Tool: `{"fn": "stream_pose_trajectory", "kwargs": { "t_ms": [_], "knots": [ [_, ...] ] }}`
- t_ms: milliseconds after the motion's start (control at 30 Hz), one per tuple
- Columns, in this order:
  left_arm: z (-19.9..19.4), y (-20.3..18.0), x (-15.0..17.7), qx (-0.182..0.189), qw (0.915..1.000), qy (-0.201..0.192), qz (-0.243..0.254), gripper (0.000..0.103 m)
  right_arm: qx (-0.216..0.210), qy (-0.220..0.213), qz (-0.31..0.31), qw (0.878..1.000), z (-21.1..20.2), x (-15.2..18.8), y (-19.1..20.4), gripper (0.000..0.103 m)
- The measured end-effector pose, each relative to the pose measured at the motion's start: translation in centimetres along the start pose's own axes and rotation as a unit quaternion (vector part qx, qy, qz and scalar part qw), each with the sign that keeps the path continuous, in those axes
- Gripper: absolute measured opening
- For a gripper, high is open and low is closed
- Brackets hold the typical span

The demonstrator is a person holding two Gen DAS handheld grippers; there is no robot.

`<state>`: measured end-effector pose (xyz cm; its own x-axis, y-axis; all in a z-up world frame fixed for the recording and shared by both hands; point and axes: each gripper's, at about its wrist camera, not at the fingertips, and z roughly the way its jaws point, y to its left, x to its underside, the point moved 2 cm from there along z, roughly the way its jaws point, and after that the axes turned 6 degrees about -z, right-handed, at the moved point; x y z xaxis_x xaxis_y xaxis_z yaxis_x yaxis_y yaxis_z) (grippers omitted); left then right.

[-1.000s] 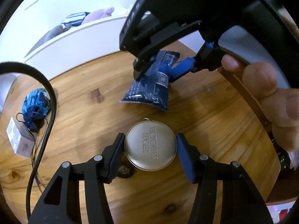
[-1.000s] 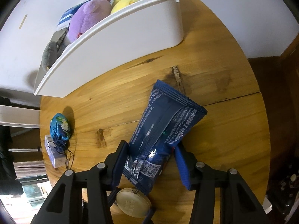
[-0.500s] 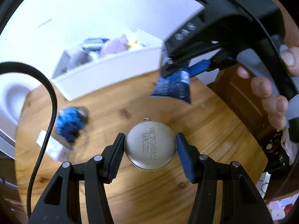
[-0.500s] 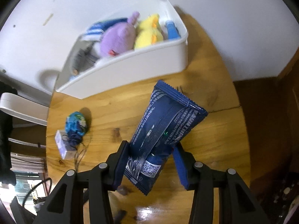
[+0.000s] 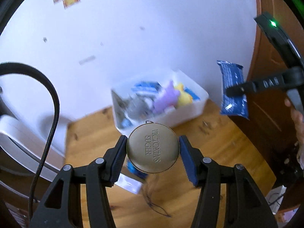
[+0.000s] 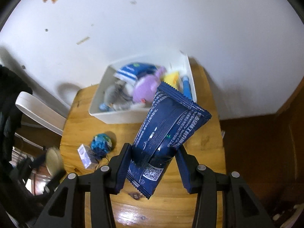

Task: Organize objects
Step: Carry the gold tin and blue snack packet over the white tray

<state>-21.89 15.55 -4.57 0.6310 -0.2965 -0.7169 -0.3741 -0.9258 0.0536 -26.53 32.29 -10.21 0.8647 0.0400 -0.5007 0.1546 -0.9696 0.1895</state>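
Both tools raised, gold round tin (image 5: 153, 150), navy crinkled packet (image 6: 167, 131)

Home room: wooden table (image 6: 210, 152), white bin (image 6: 121, 116) of plush toys (image 6: 145, 87), plain white wall (image 6: 152, 28).

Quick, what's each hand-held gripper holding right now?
Left hand-held gripper: shut on the round gold metal tin.
Right hand-held gripper: shut on the dark blue foil snack packet.
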Motion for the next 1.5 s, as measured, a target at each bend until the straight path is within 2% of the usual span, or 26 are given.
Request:
{"fn": "stream_pose_trajectory", "kwargs": {
  "t_ms": [200, 500, 633, 800, 933, 1100, 1300, 1500],
  "knots": [
    [-2.6, 1.1, -4.1, -0.022, 0.9994, -0.024, 0.009, 0.059, 0.012, -0.030, -0.035, 0.999, -3.6, -2.1, 2.1, 0.048],
    [-3.1, 1.7, -10.3, -0.056, 0.9967, -0.055, 0.021, 0.059, 0.050, -0.075, -0.077, 0.993, -8.1, -6.1, 4.7, 0.048],
    [-1.6, 2.4, -13.1, -0.103, 0.9918, -0.071, 0.029, 0.059, 0.074, -0.102, -0.084, 0.989, -10.0, -8.9, 5.1, 0.048],
    [3.3, 4.4, -15.5, -0.139, 0.9890, -0.051, 0.012, 0.059, 0.102, -0.132, -0.081, 0.983, -10.0, -12.8, 4.8, 0.048],
    [8.6, 5.8, -16.3, -0.157, 0.9869, -0.036, -0.004, 0.059, 0.102, -0.135, -0.043, 0.985, -7.0, -15.6, 2.8, 0.048],
    [16.4, 7.4, -15.9, -0.155, 0.9870, 0.001, -0.041, 0.059, 0.081, -0.117, 0.040, 0.989, 0.3, -17.8, -1.1, 0.048],
    [23.1, 7.5, -14.9, -0.140, 0.9878, 0.028, -0.062, 0.059, 0.057, -0.093, 0.135, 0.985, 9.5, -17.4, -5.4, 0.048],
    [28.3, 8.4, -13.7, -0.127, 0.9866, 0.059, -0.083, 0.059, 0.077, -0.083, 0.168, 0.979, 16.2, -17.4, -7.8, 0.048]
  ]
}}
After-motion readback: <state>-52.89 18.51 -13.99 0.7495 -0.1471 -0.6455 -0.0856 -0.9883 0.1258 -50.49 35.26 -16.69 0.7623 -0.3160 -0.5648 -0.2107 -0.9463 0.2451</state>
